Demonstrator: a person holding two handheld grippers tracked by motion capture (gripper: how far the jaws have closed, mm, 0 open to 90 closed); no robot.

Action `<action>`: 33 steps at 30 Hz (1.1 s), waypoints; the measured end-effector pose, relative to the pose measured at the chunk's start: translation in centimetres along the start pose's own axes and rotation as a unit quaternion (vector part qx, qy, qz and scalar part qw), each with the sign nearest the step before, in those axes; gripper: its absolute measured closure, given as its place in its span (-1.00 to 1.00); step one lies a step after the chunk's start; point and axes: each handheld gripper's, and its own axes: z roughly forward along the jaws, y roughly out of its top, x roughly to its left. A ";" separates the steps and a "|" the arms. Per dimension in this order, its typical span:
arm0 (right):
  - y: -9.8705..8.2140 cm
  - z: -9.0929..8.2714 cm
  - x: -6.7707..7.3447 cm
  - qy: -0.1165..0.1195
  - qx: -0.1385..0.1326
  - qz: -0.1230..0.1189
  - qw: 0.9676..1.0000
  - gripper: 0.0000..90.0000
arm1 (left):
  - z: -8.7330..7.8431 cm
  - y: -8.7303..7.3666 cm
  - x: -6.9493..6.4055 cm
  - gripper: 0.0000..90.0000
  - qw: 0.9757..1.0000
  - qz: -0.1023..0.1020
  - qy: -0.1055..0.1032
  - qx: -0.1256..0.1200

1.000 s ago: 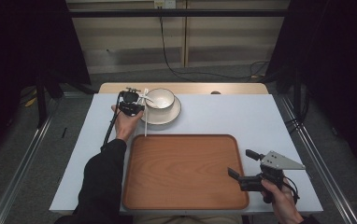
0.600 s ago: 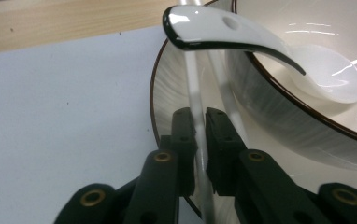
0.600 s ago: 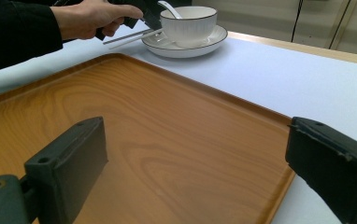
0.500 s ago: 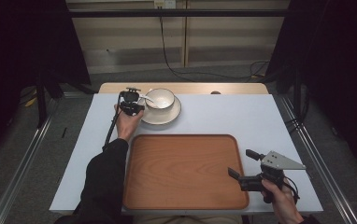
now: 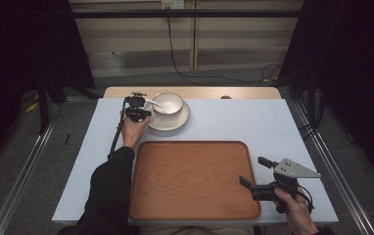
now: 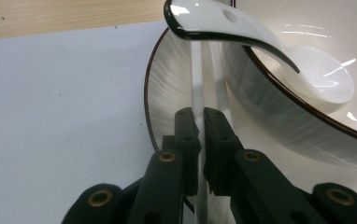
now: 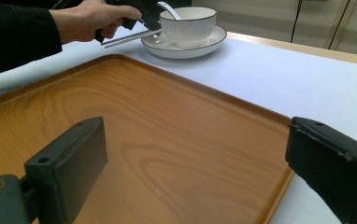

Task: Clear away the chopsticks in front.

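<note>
High view, left side: your left gripper (image 5: pixel 138 100) is at the left rim of the plate (image 5: pixel 175 122), placed to lift what rests there.
High view, containers: the bowl (image 5: pixel 168 103) stands on the plate and holds a spoon (image 5: pixel 154 104); the tray (image 5: pixel 195 181) is bare, likely the destination.
Left gripper view: jaws narrow, having just been closing, clamped on the chopsticks (image 6: pixel 196 79) lying across the plate rim.
Right gripper view: your right gripper (image 7: pixel 195 140) waits over the tray's corner, jaws wide, nothing between them.

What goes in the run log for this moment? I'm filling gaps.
left gripper: shut on chopsticks, by plate | right gripper: open over tray | spoon: in bowl
</note>
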 end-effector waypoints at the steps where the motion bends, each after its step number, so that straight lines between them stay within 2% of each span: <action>1: 0.0 0.0 0.0 0.000 0.000 0.000 1.000 -0.88 | 0.0 0.0 0.0 0.89 1.000 -0.005 0.000 -0.002; 3: 0.0 0.0 0.0 -0.001 -0.001 0.001 1.000 -0.88 | 0.0 -0.1 0.0 0.89 1.000 -0.014 -0.004 -0.008; 5: 0.0 0.0 0.0 0.000 -0.001 0.001 1.000 -0.88 | -0.2 -0.2 0.1 0.89 1.000 -0.003 0.000 -0.004; 11: 0.0 -0.1 0.0 0.001 -0.002 0.002 1.000 -0.88 | -0.7 -0.3 0.2 0.89 1.000 -0.009 -0.005 -0.020; 12: 0.0 -0.1 0.0 0.000 -0.002 0.002 1.000 -0.88 | -0.8 -0.3 0.3 0.89 1.000 -0.004 -0.008 -0.018; 13: 0.0 -0.1 0.0 0.000 -0.002 0.002 1.000 -0.88 | -1.0 -0.3 0.2 0.89 1.000 0.001 -0.001 -0.017; 14: 0.0 -0.1 0.0 0.000 -0.002 0.003 1.000 -0.88 | -1.1 -0.4 0.3 0.89 1.000 -0.005 -0.009 -0.024; 15: 0.0 -0.1 0.0 0.000 -0.002 0.003 1.000 -0.88 | -1.1 -0.4 0.3 0.89 1.000 -0.005 -0.009 -0.024; 17: 0.0 -0.1 0.0 0.000 -0.003 0.002 1.000 -0.88 | -1.3 -0.6 0.2 0.89 1.000 -0.018 -0.002 -0.026; 18: 0.0 -0.1 0.0 -0.001 -0.003 0.002 1.000 -0.88 | -1.5 -0.8 0.2 0.89 1.000 -0.006 0.000 -0.021; 20: 0.0 -0.2 0.1 -0.001 -0.002 0.003 1.000 -0.88 | -1.5 -0.8 0.1 0.89 1.000 -0.011 0.001 -0.025; 21: 0.0 -0.2 0.1 -0.001 -0.002 0.003 1.000 -0.88 | -1.7 -0.9 0.2 0.89 1.000 -0.005 0.000 -0.021; 24: 0.0 -0.2 0.1 -0.002 -0.002 0.003 1.000 -0.88 | -2.3 -1.0 0.3 0.89 0.999 -0.012 -0.002 -0.035; 26: 0.0 -0.2 0.1 -0.002 -0.002 0.003 1.000 -0.88 | -2.4 -1.0 0.3 0.89 0.999 -0.012 -0.004 -0.035; 28: 0.0 -0.2 0.1 -0.002 -0.002 0.003 1.000 -0.88 | -2.7 -1.1 0.3 0.89 0.999 -0.006 0.003 -0.035; 29: 0.0 -0.2 0.1 -0.002 -0.002 0.003 1.000 -0.88 | -2.7 -1.2 0.2 0.89 0.999 -0.011 0.002 -0.038; 31: 0.0 -0.2 0.1 -0.002 -0.002 0.003 1.000 -0.88 | -2.9 -1.4 0.4 0.89 0.999 -0.006 0.002 -0.036; 33: 0.0 -0.2 0.1 -0.001 -0.003 0.002 1.000 -0.88 | -3.0 -1.7 0.3 0.89 0.999 -0.015 0.002 -0.041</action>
